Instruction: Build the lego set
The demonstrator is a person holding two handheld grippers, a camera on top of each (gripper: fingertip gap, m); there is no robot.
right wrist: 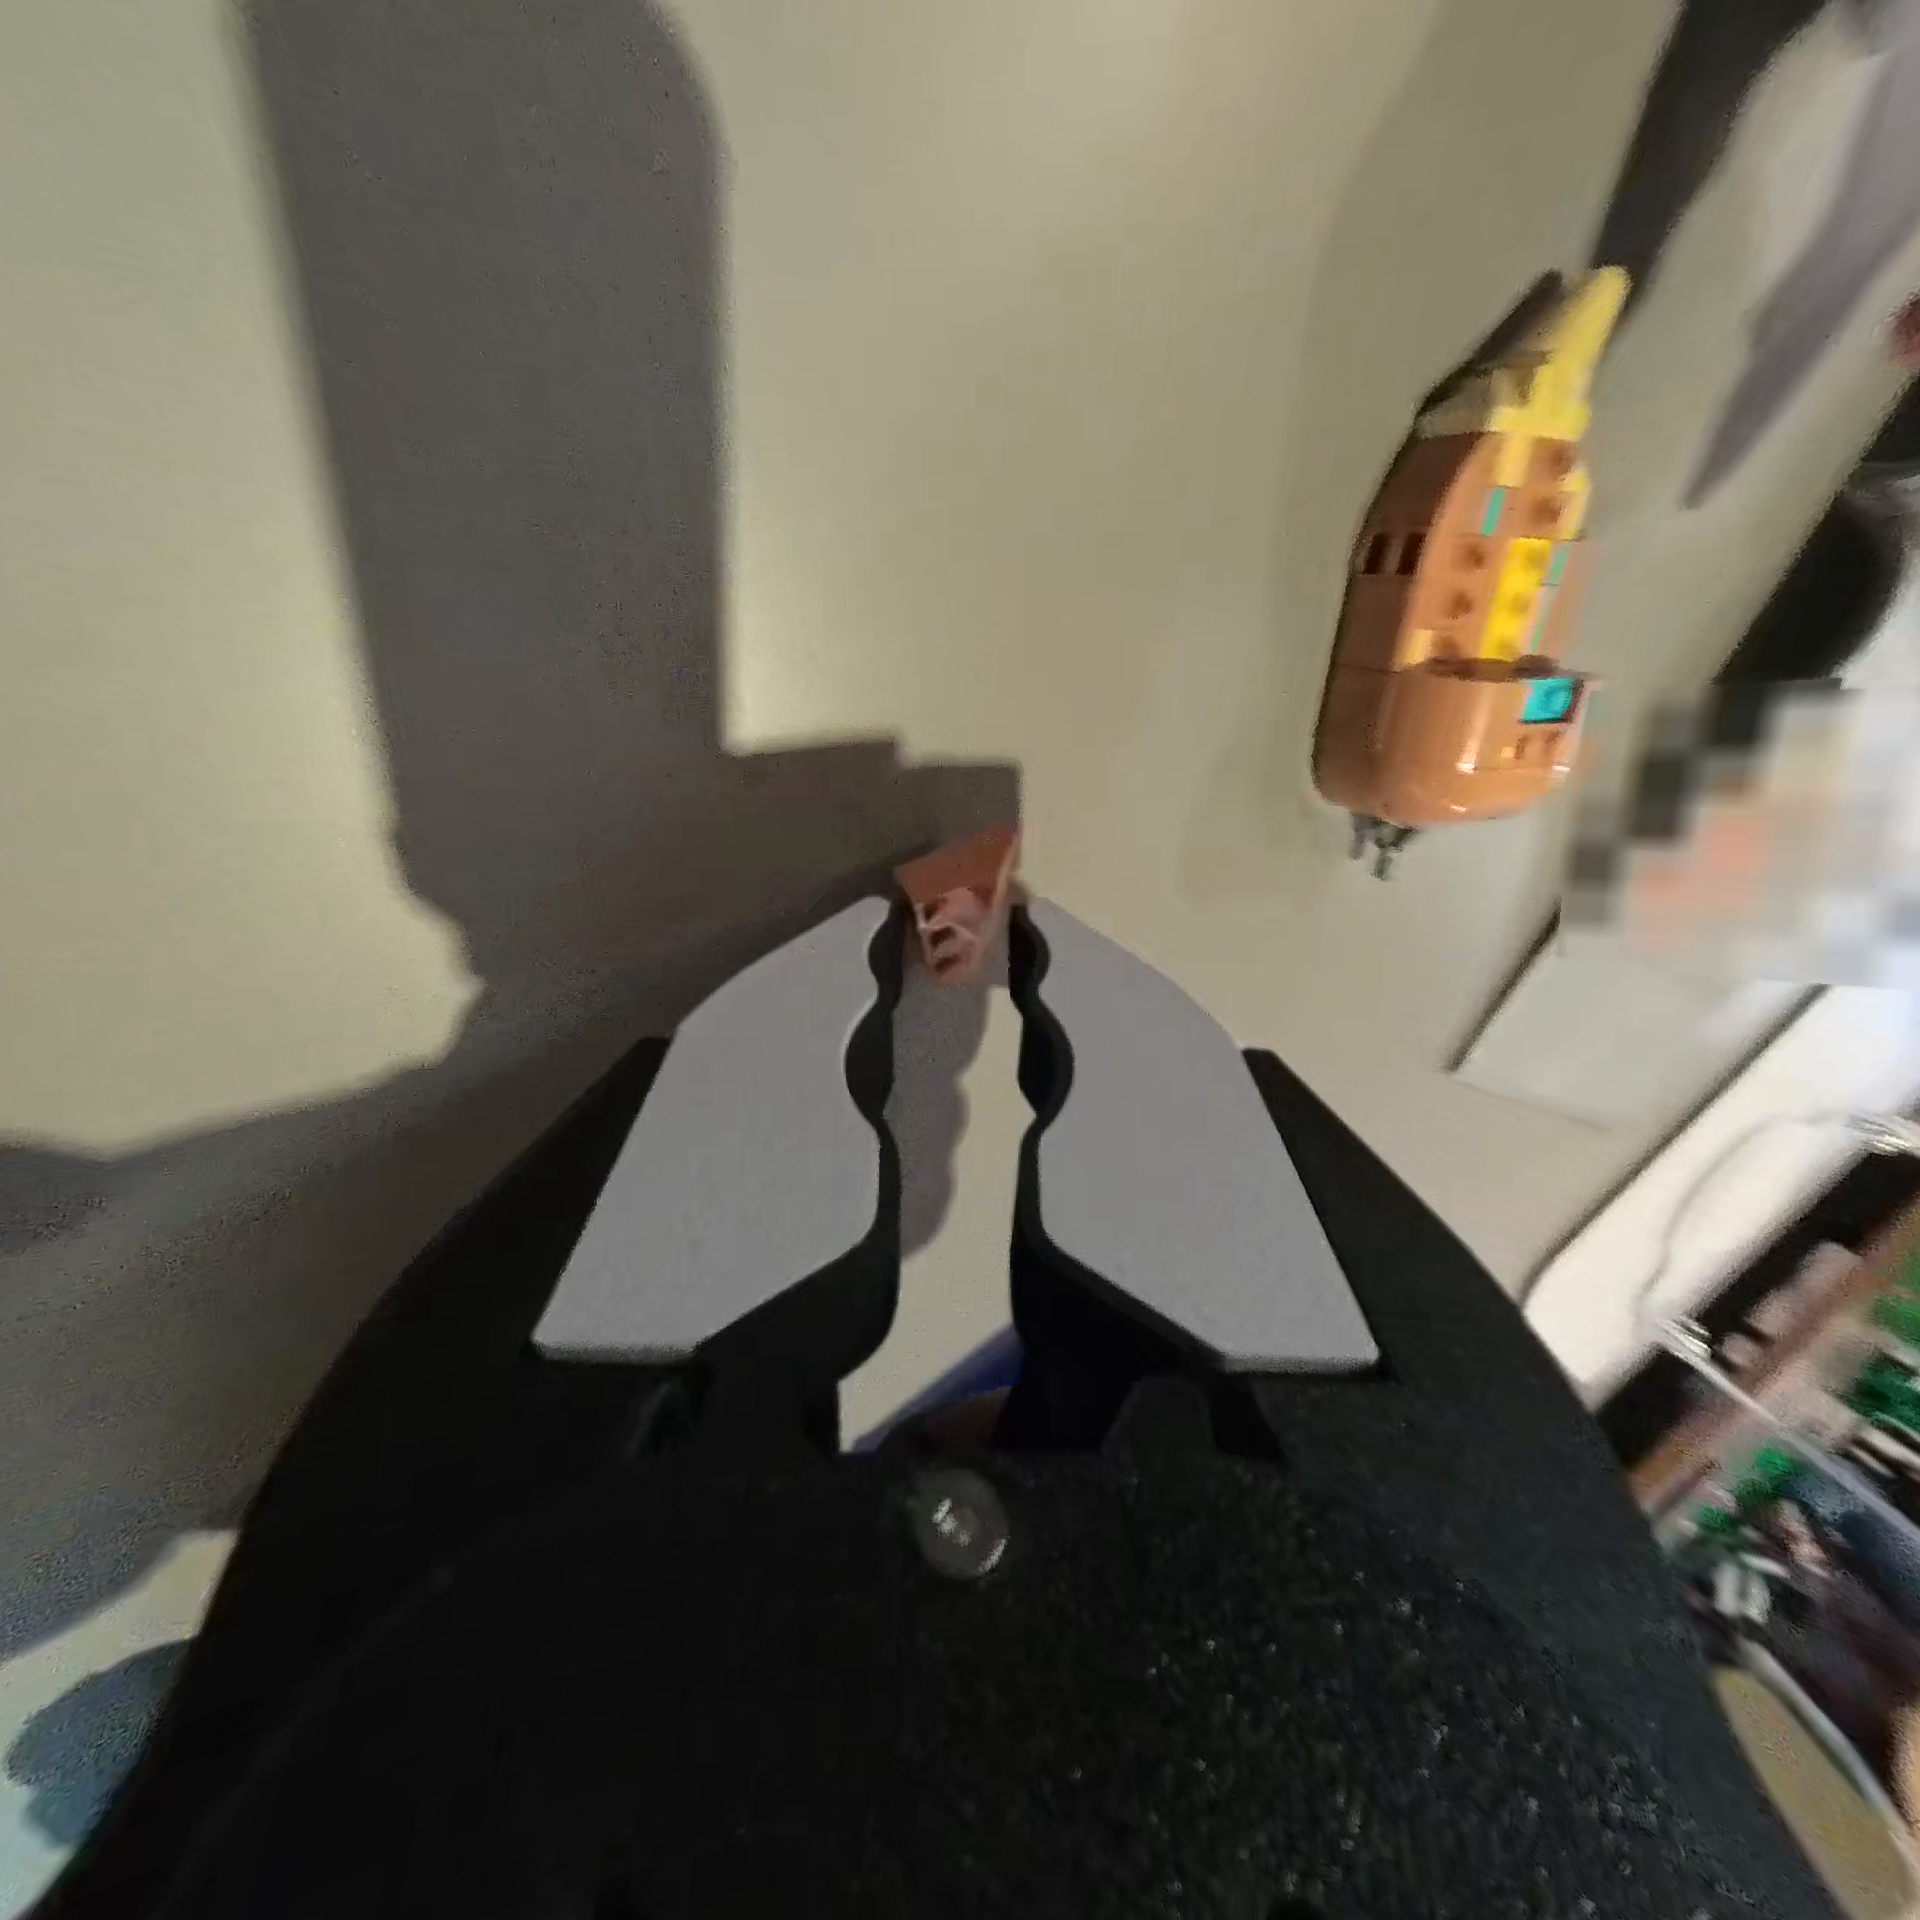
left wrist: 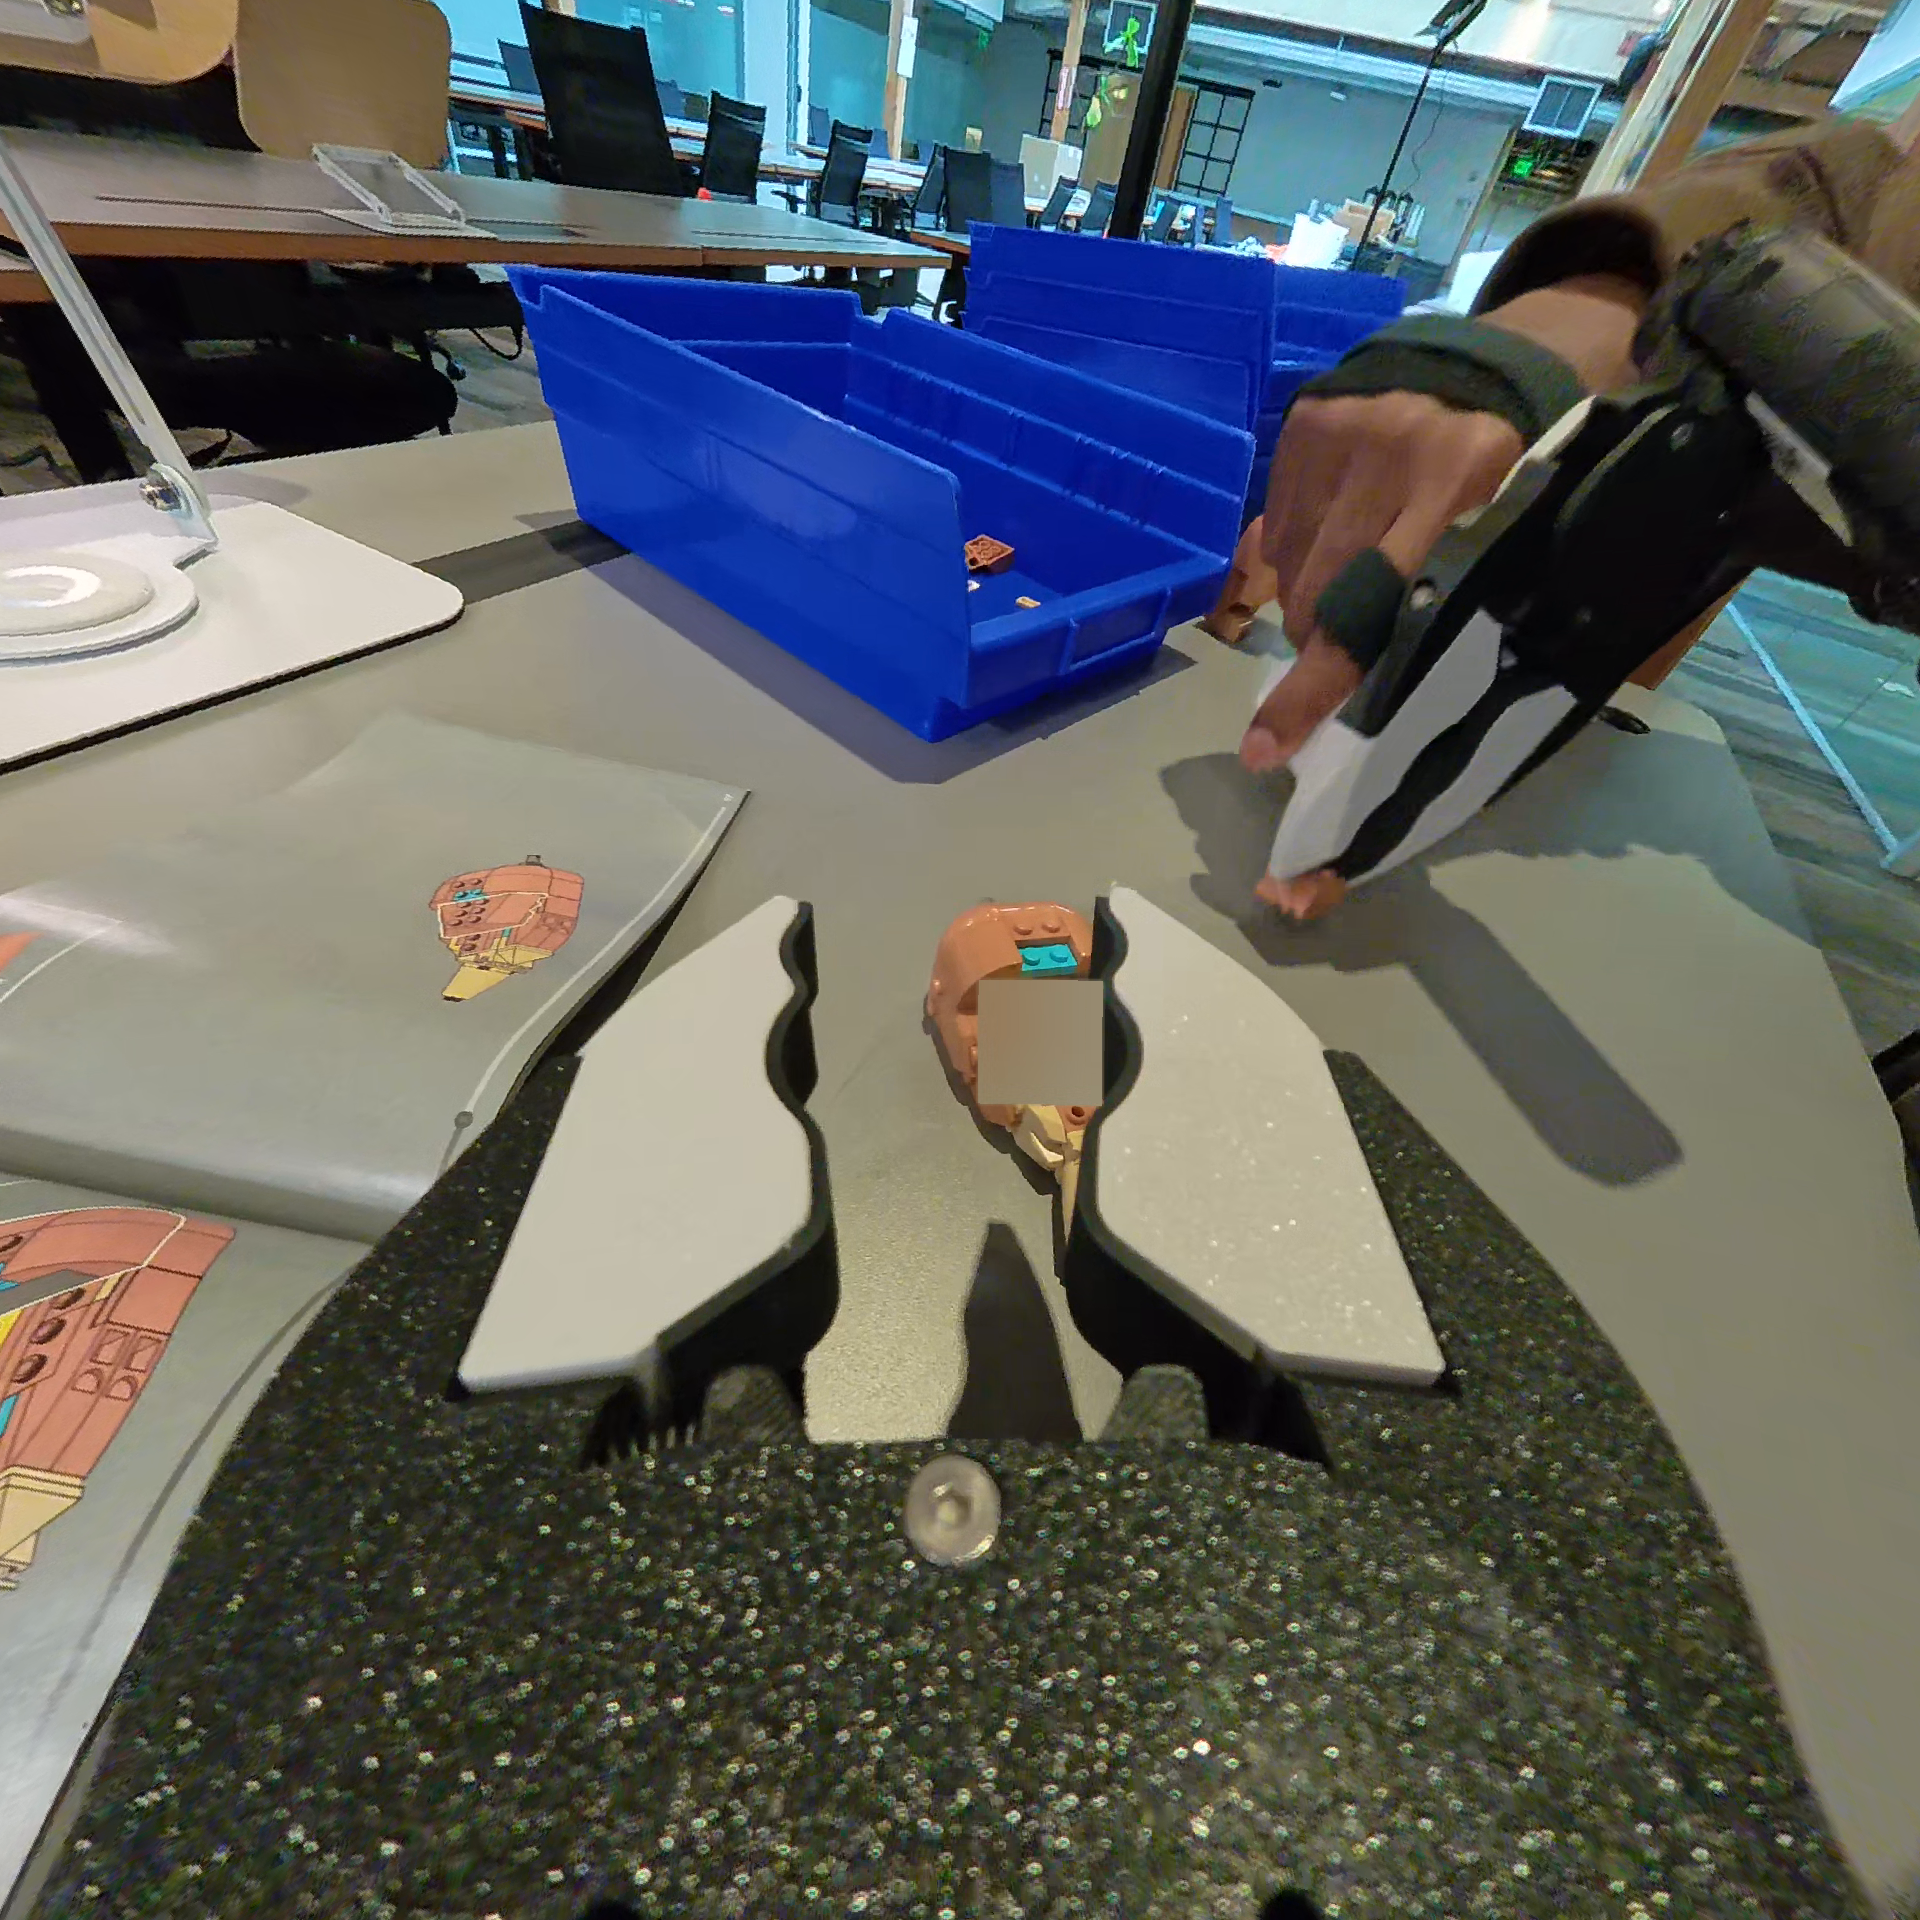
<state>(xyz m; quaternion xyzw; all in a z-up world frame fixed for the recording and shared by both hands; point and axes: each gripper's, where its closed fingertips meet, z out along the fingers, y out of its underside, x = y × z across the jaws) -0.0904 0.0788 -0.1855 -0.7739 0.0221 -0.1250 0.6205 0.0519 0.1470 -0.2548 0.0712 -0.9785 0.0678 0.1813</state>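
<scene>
The partly built lego model [left wrist: 961,971], salmon-brown with a teal plate and a tan tail, lies on the grey table between my left gripper's [left wrist: 951,925] open fingers, close against the right finger. It also shows in the right wrist view [right wrist: 1455,644], off to the right of my right gripper. My right gripper [right wrist: 954,930] is shut on a small brown lego piece [right wrist: 956,909] at its tips, low over the table. In the left wrist view the right gripper [left wrist: 1311,883] is held by a hand just right of the model, with the brown piece [left wrist: 1294,896] at its tips.
An open instruction booklet [left wrist: 312,935] lies at the left. A blue bin [left wrist: 831,499] with a brown brick [left wrist: 987,551] stands behind, with another blue bin [left wrist: 1143,291] beyond. A white stand base [left wrist: 208,623] sits at the far left. The table's edge [left wrist: 1787,883] runs at the right.
</scene>
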